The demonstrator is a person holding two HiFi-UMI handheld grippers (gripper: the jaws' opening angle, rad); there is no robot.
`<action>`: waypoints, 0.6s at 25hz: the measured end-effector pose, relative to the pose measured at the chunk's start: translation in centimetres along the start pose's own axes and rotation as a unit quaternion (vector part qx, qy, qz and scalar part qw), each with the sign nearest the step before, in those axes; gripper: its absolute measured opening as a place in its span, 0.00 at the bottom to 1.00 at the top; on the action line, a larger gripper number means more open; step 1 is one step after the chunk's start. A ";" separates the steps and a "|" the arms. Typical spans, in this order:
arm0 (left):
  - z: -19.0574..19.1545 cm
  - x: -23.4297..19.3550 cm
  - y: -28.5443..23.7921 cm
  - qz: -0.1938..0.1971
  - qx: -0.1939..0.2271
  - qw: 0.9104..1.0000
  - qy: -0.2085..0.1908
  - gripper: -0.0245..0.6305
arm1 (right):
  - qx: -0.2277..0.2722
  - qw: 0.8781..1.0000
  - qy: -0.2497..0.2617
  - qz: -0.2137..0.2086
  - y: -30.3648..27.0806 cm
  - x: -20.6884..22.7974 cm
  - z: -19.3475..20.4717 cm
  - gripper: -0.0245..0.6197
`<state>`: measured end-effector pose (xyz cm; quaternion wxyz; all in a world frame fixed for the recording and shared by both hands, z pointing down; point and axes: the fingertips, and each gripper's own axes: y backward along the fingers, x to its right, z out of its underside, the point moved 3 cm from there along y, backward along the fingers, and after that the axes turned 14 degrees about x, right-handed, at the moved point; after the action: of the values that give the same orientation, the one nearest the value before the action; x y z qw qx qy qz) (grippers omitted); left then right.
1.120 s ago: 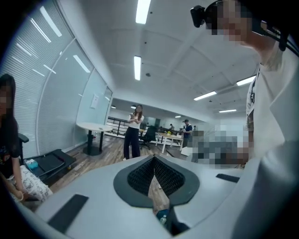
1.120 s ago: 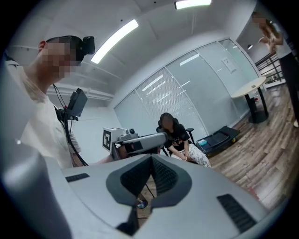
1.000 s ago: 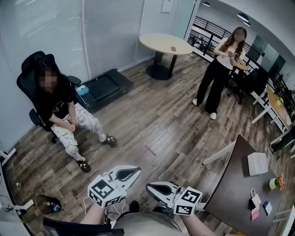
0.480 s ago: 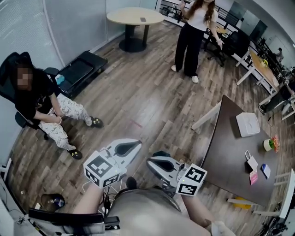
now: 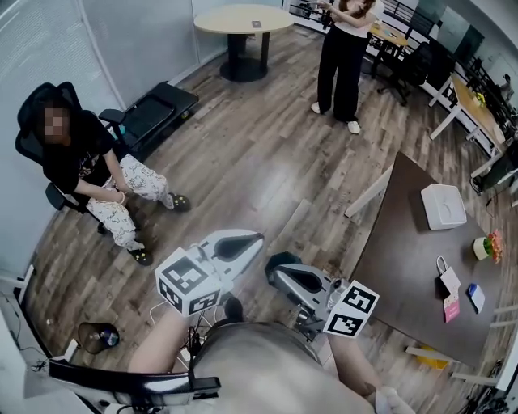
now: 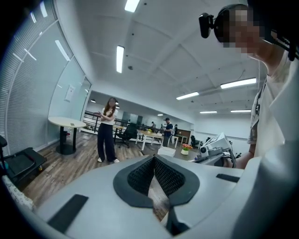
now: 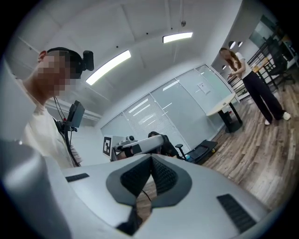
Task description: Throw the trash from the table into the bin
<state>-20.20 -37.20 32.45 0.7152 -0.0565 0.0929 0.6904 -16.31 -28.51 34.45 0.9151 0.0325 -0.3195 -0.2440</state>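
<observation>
The trash point(image 5: 450, 307), seemingly small papers, lay on the table point(image 5: 396, 259), near its right edge. The left gripper point(image 5: 247, 242) and right gripper point(image 5: 279, 267) were both closed and empty, left of the table. If they arrived closed, they could push the papers off.

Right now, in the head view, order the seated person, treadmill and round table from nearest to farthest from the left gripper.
1. Seated person, at the left.
2. Treadmill, beyond that person.
3. Round table, farthest, at the top.

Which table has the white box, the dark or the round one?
The dark table at right holds the white box; the round table doesn't.
</observation>
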 end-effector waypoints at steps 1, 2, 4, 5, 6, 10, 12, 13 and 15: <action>0.1 0.8 -1.0 0.004 -0.001 1.000 0.003 0.06 | 0.007 1.000 0.000 0.004 1.1 0.2 -0.6 0.05; 0.1 1.5 -1.7 0.009 -0.001 1.000 0.005 0.06 | 0.014 1.000 0.001 0.008 2.1 0.2 -1.1 0.05; -0.4 2.6 -1.7 0.009 -0.003 1.000 0.009 0.06 | 0.020 1.000 -0.001 0.007 2.9 -0.4 -1.4 0.05; -0.8 3.0 -1.1 0.000 -0.003 1.000 0.008 0.06 | 0.018 1.000 -0.004 -0.002 2.8 -0.9 -1.3 0.05; -1.0 3.6 -0.8 -0.008 -0.001 1.000 0.007 0.06 | 0.014 1.000 -0.006 -0.009 3.0 -1.3 -1.4 0.05; -0.2 8.0 -4.1 0.027 0.003 1.000 0.004 0.06 | 0.034 0.999 0.019 0.014 7.8 -0.9 -3.7 0.05; 0.1 9.9 -4.0 0.021 -0.003 1.000 -0.003 0.06 | 0.035 0.999 0.015 0.003 9.2 -1.5 -3.5 0.05; 0.5 11.0 -4.3 0.021 -0.006 1.000 -0.004 0.06 | 0.033 0.999 0.013 0.002 10.3 -1.8 -3.3 0.05; 2.0 13.5 -6.1 0.041 -0.016 0.999 -0.001 0.06 | 0.038 0.999 0.013 0.020 13.4 -1.7 -3.4 0.05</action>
<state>-13.60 -23.83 31.23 0.6853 -0.0631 0.0833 0.7207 -9.67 -16.24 33.64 0.9220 0.0646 -0.3170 -0.2128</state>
